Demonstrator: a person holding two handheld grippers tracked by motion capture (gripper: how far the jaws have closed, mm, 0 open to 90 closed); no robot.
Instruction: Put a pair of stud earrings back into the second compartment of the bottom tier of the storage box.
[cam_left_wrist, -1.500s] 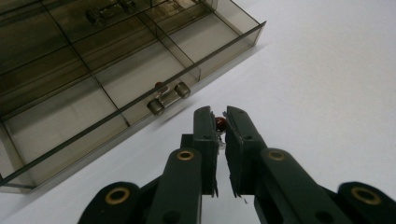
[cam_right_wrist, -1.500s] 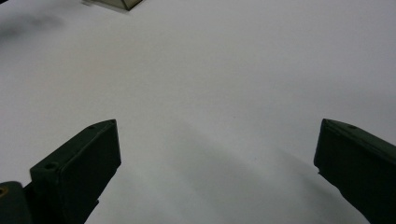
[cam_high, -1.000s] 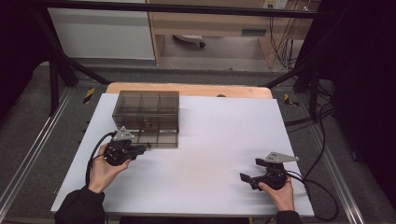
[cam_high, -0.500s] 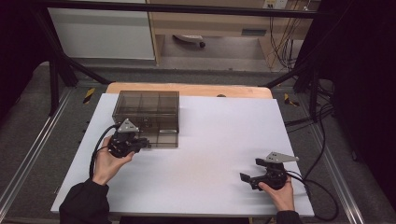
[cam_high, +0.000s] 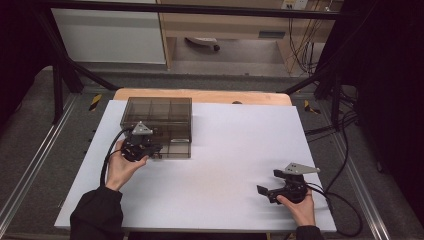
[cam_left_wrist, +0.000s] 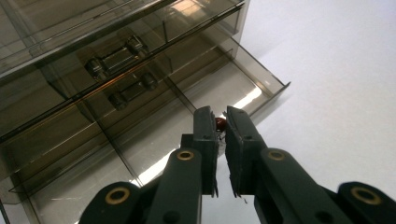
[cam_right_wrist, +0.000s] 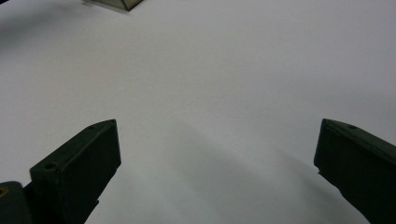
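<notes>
A smoky see-through drawer box (cam_high: 159, 116) stands at the table's far left, and its bottom drawer (cam_left_wrist: 233, 88) is pulled out. My left gripper (cam_high: 152, 150) hovers at the box's front edge over that drawer. In the left gripper view the left gripper (cam_left_wrist: 220, 117) is shut on a small red object (cam_left_wrist: 220, 123), pinched at the tips above a drawer compartment. My right gripper (cam_high: 263, 192) rests near the front right of the white table (cam_high: 235, 145), jaws wide apart, and the right gripper (cam_right_wrist: 217, 140) has nothing between them.
Thin dividers split the open drawer into compartments. Two metal handles (cam_left_wrist: 116, 60) sit on the shut drawers above it. Cables trail from both grippers. The wooden table edge (cam_high: 200, 95) runs behind the white sheet.
My left gripper has moved away from me and to the right, from the bare table up to the front of the drawer box. The right gripper has stayed put.
</notes>
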